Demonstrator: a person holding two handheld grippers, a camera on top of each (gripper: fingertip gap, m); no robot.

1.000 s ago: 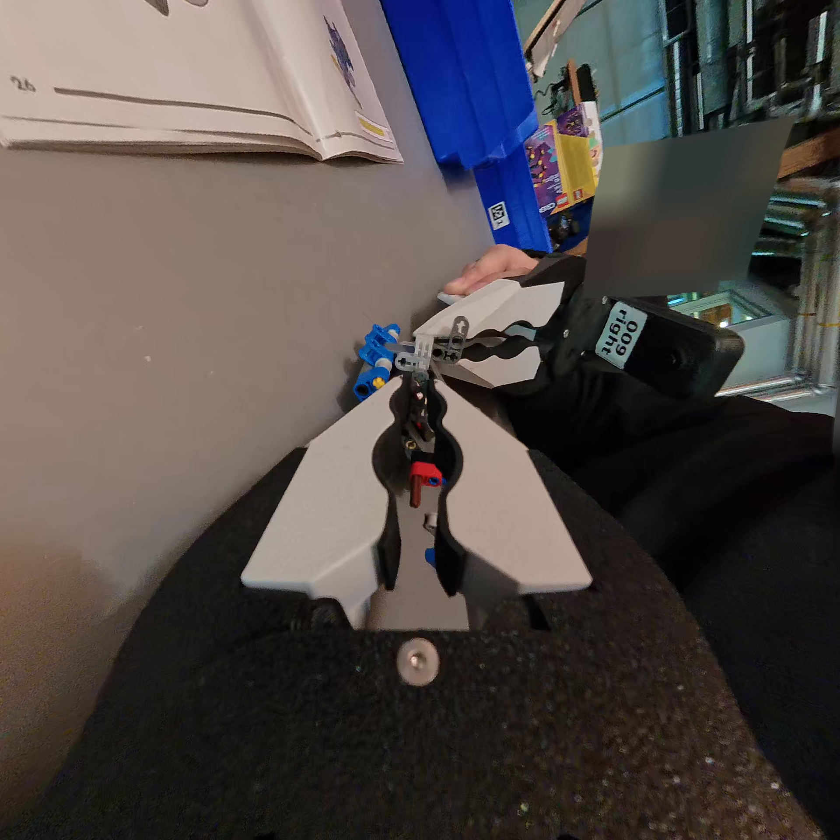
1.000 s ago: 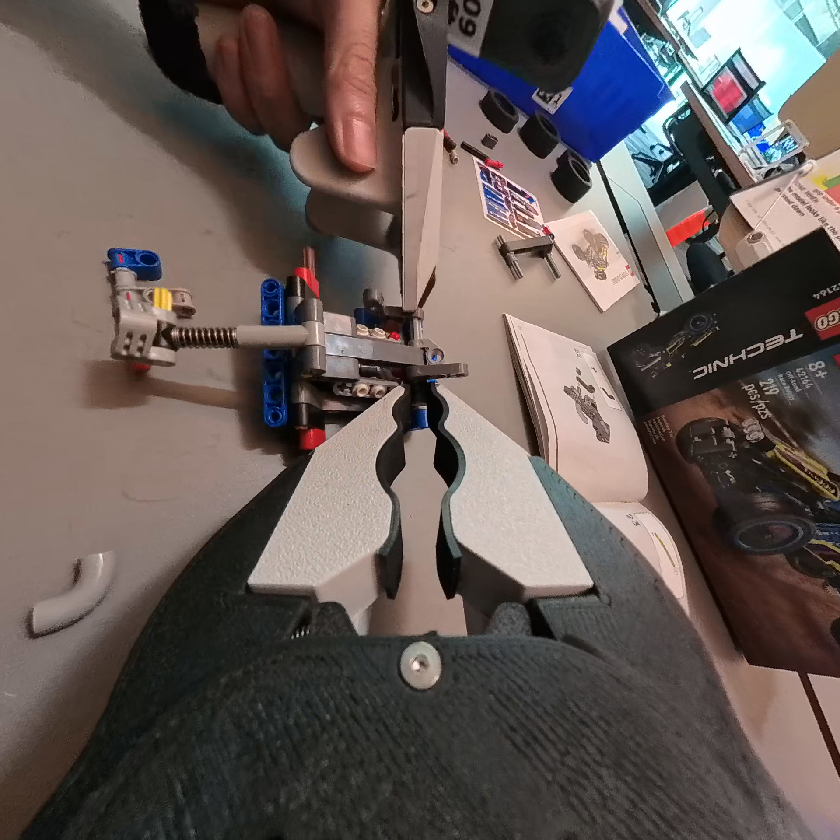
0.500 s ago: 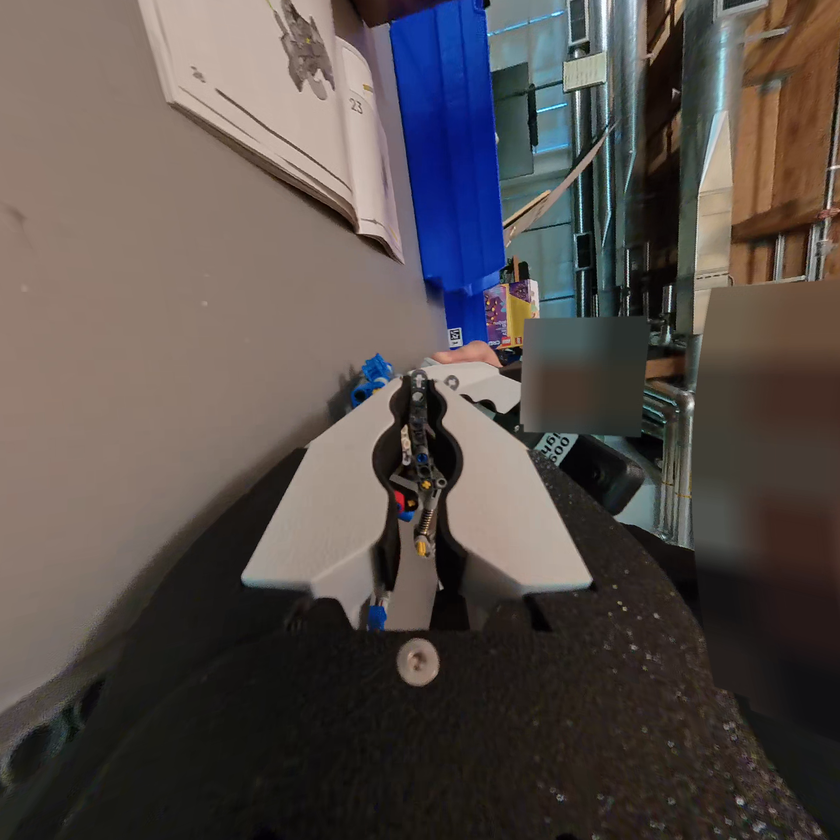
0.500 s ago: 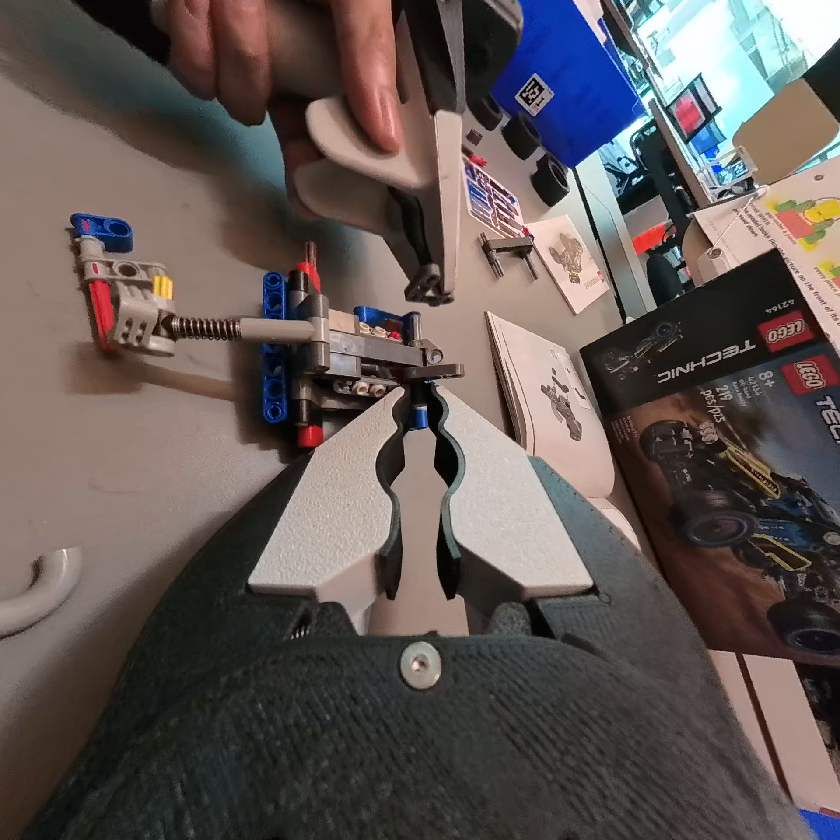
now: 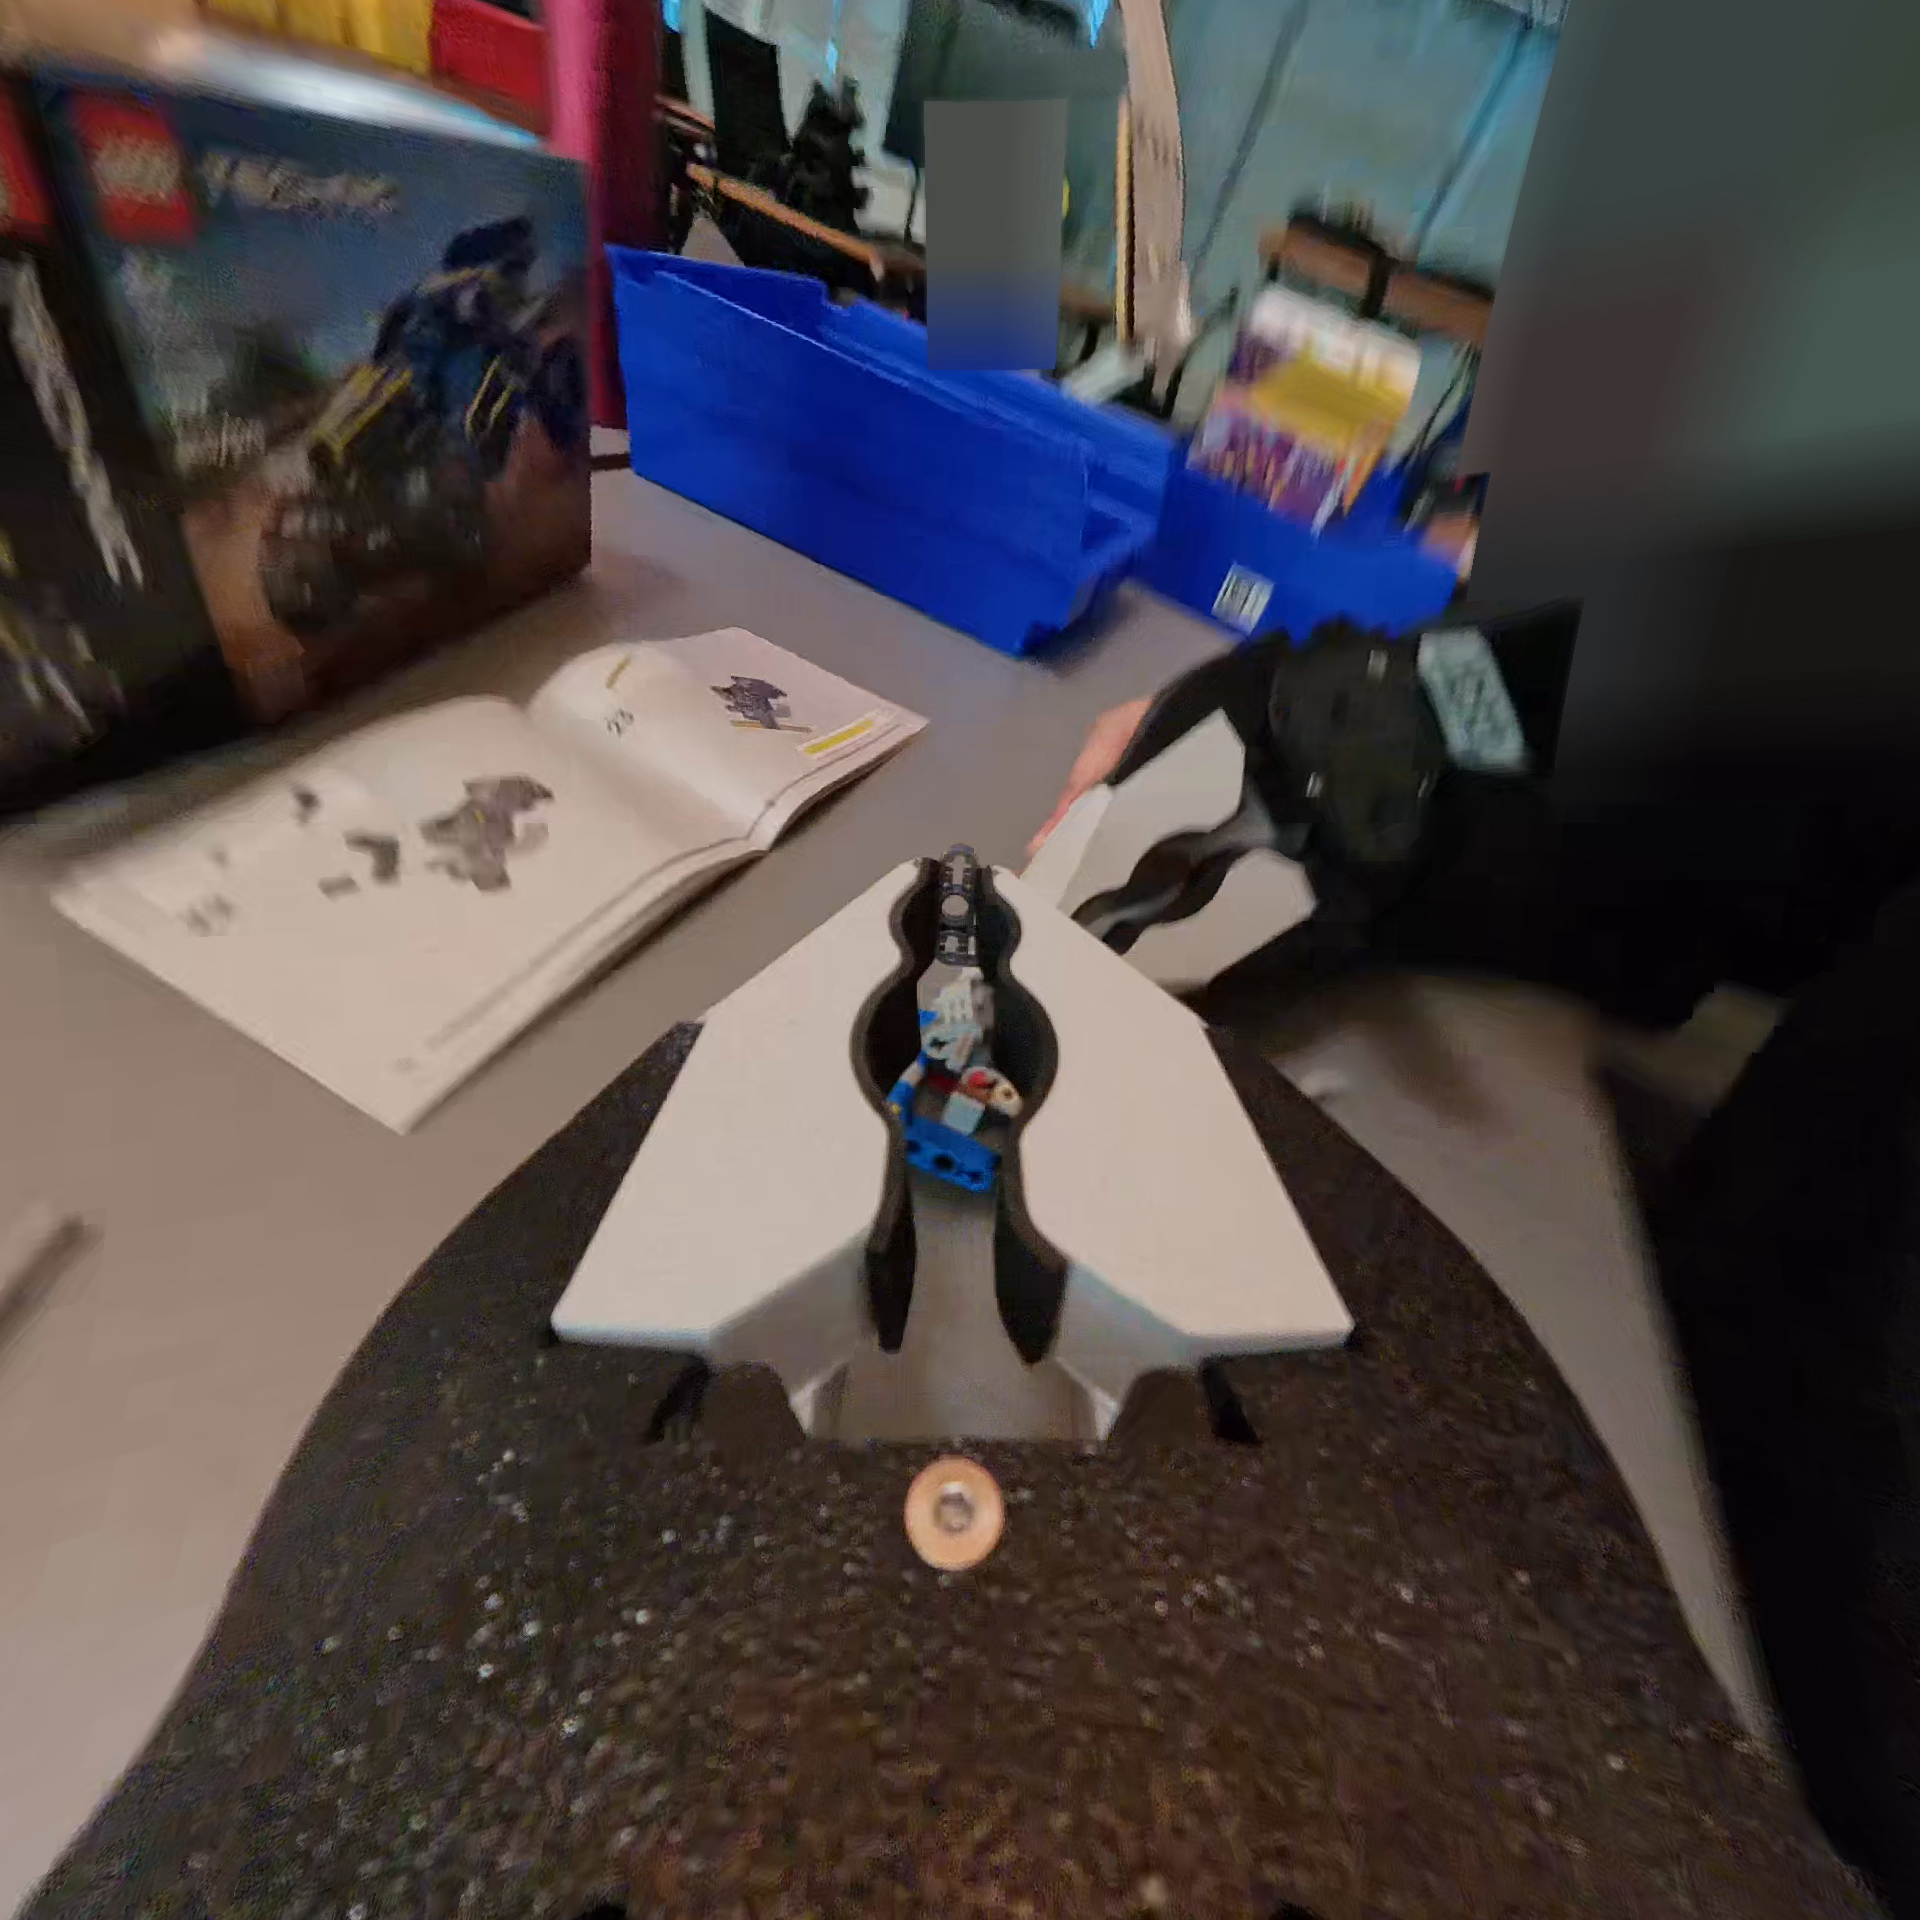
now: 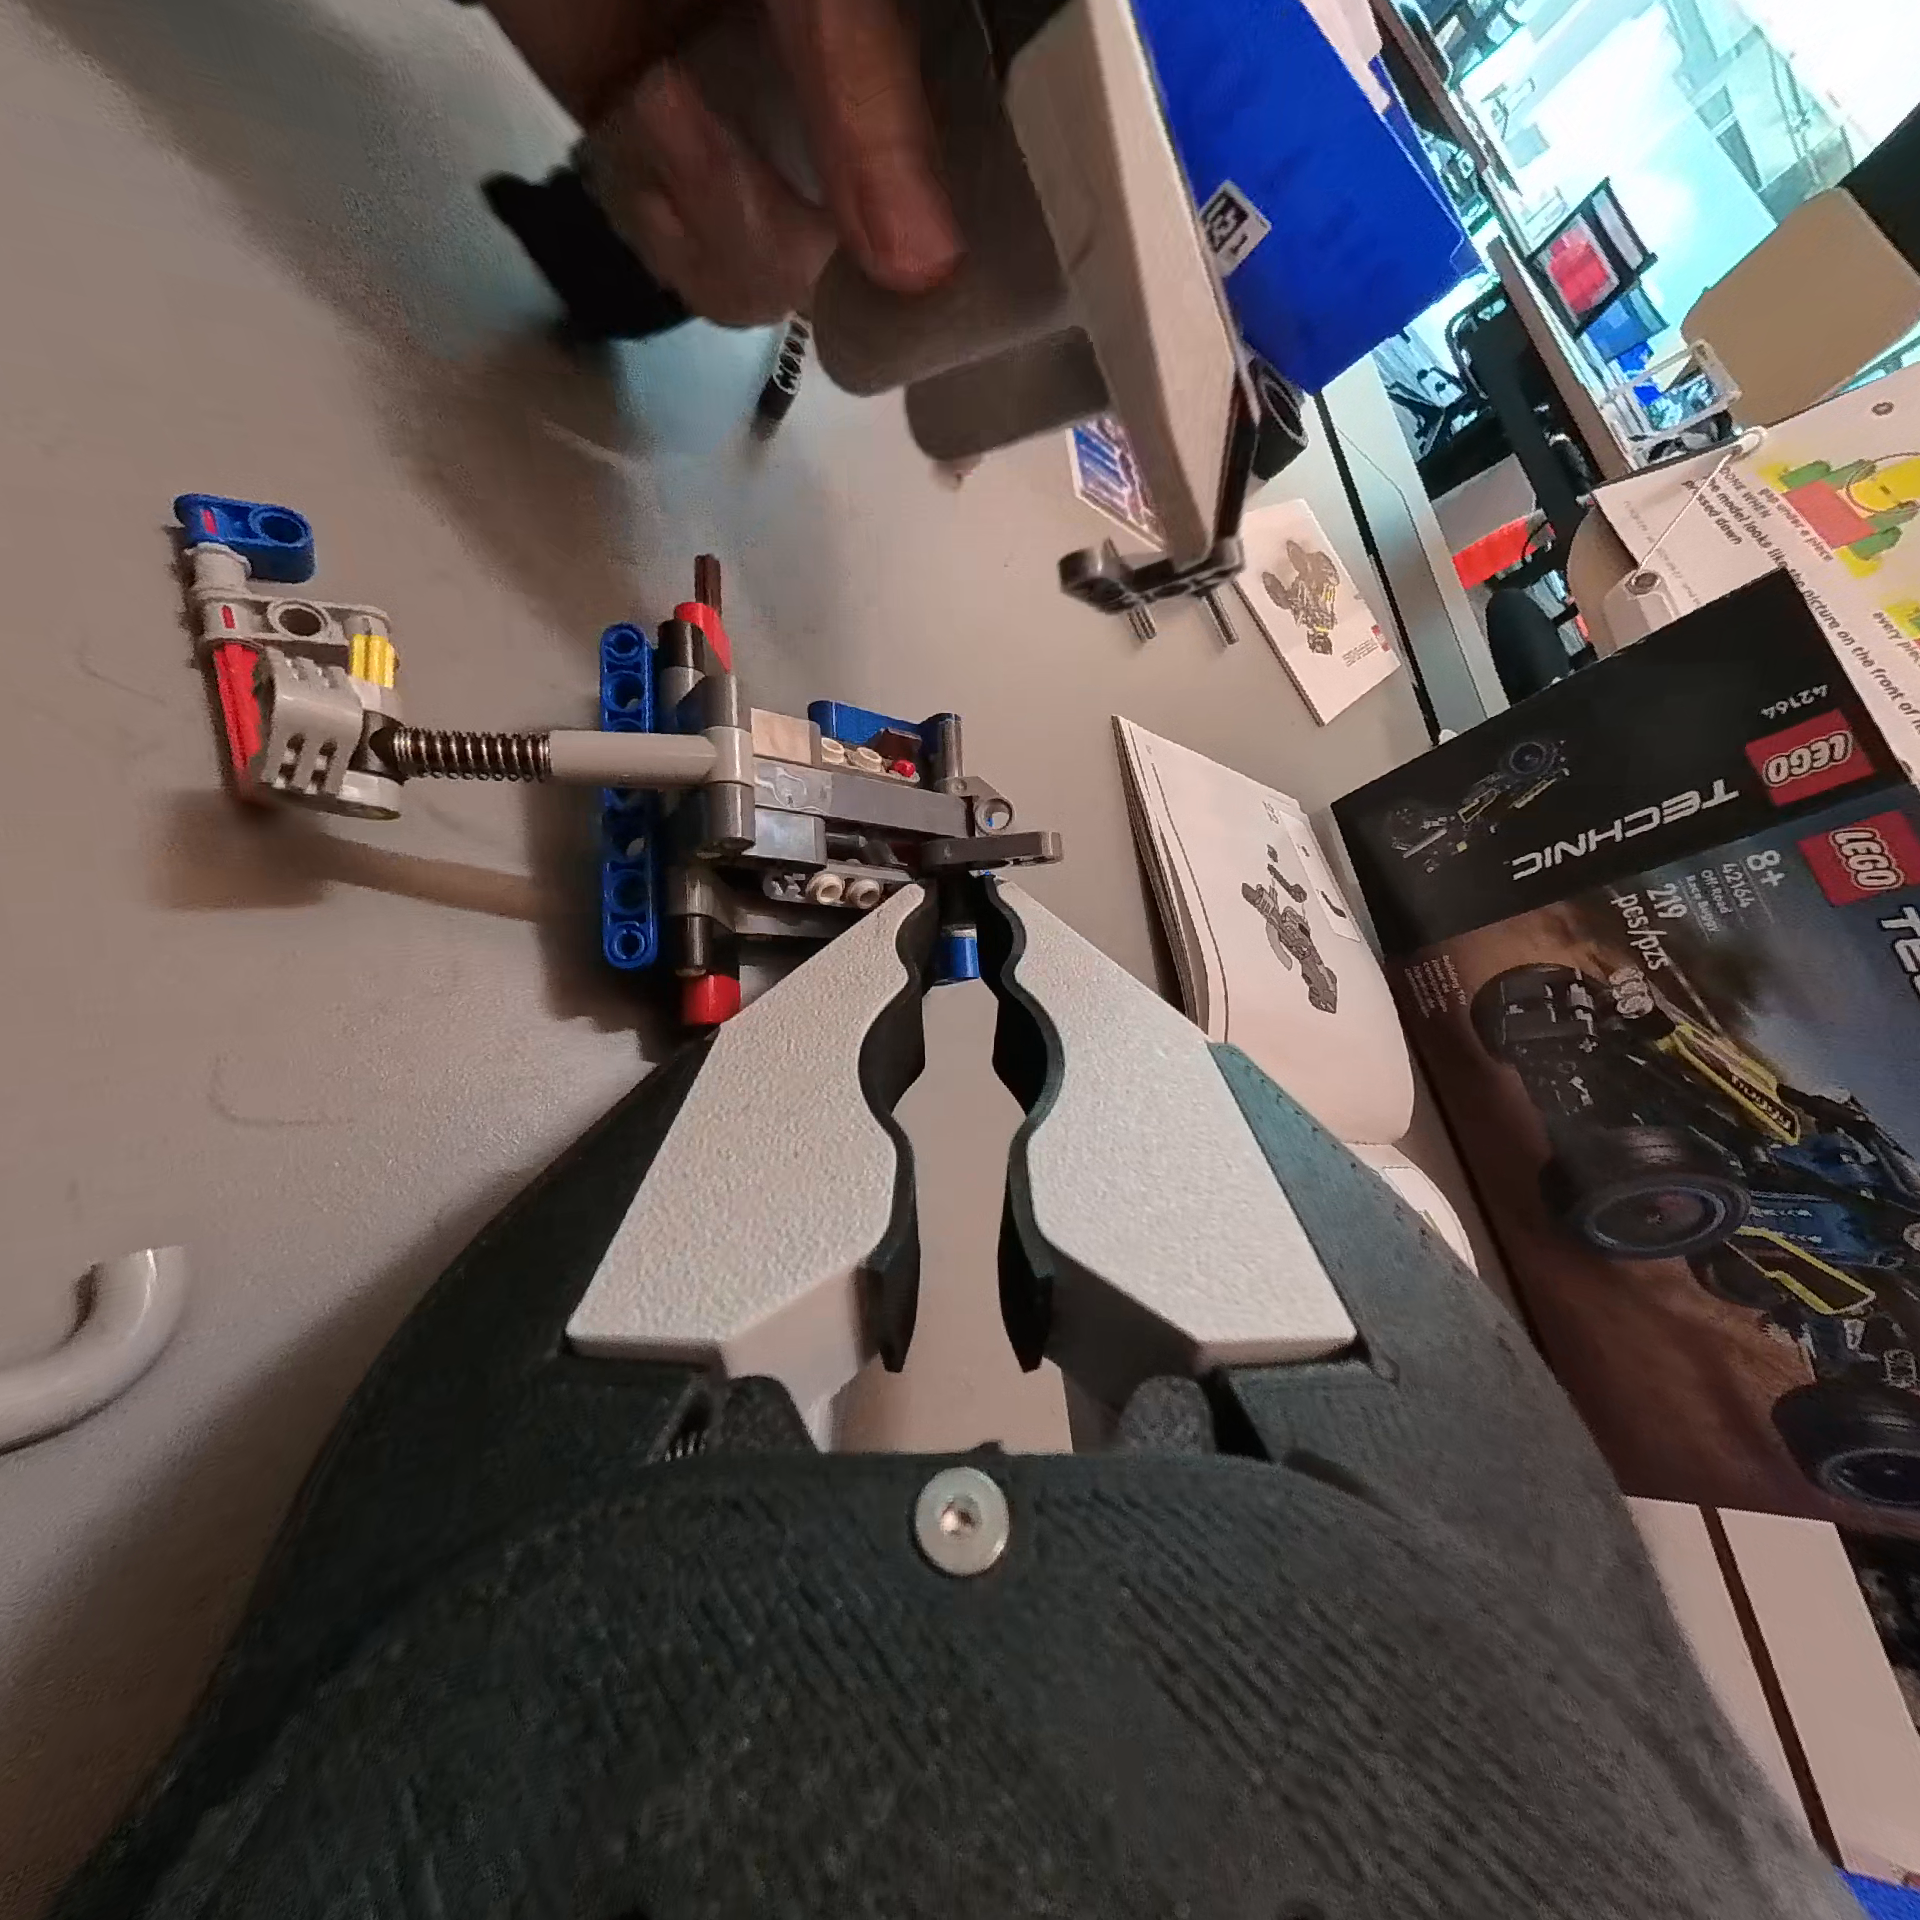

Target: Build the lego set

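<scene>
The left gripper (image 5: pixel 958 883) fingers clamp a small dark beam (image 5: pixel 957 906), raised above the grey table (image 5: pixel 208 1195). The right gripper (image 6: pixel 961 899) fingers are nearly closed, pinching a blue pin on the brick assembly (image 6: pixel 727 800) resting on the table, near the open booklet (image 6: pixel 1247 914).

right gripper (image 6: pixel 958 914) is clamped on a blue pin sticking out of the brick assembly (image 6: pixel 748 800) on the grey table (image 6: pixel 312 1039), with the left gripper (image 6: pixel 1195 551) pinching a dark beam (image 6: pixel 1148 569) further back.
</scene>
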